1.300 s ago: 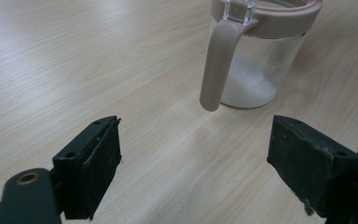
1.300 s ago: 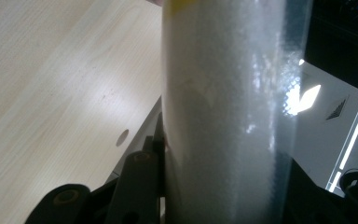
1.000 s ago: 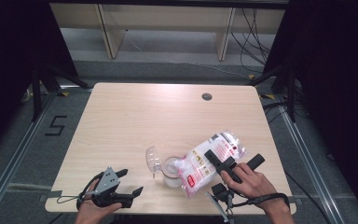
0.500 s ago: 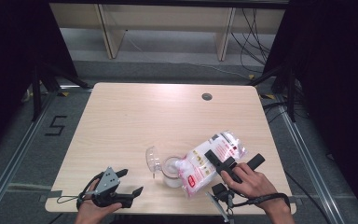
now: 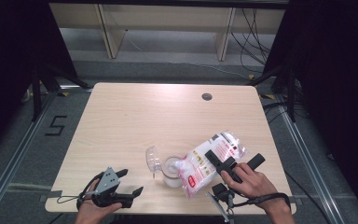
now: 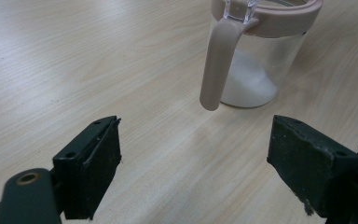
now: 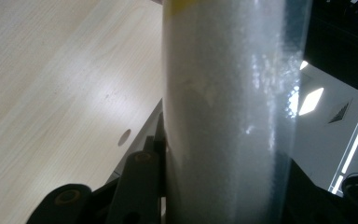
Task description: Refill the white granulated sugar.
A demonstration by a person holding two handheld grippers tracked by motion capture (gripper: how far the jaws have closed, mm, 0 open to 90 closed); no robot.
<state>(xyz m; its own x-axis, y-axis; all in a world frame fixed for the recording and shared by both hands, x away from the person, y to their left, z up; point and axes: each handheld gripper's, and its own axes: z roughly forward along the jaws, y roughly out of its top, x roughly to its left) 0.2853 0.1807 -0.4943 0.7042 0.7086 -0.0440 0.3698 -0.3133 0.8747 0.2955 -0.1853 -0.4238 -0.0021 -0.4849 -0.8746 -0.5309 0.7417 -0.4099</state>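
right gripper clamps tilted bag over jar | left gripper idle, jaws apart

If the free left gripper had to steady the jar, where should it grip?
Probably around the clear body below the pink rim, coming level from its own side with the open left gripper, fingers clear of the hanging spoon handle.

A clear bag with red print holds white grains; the clear jar has a beige rim.
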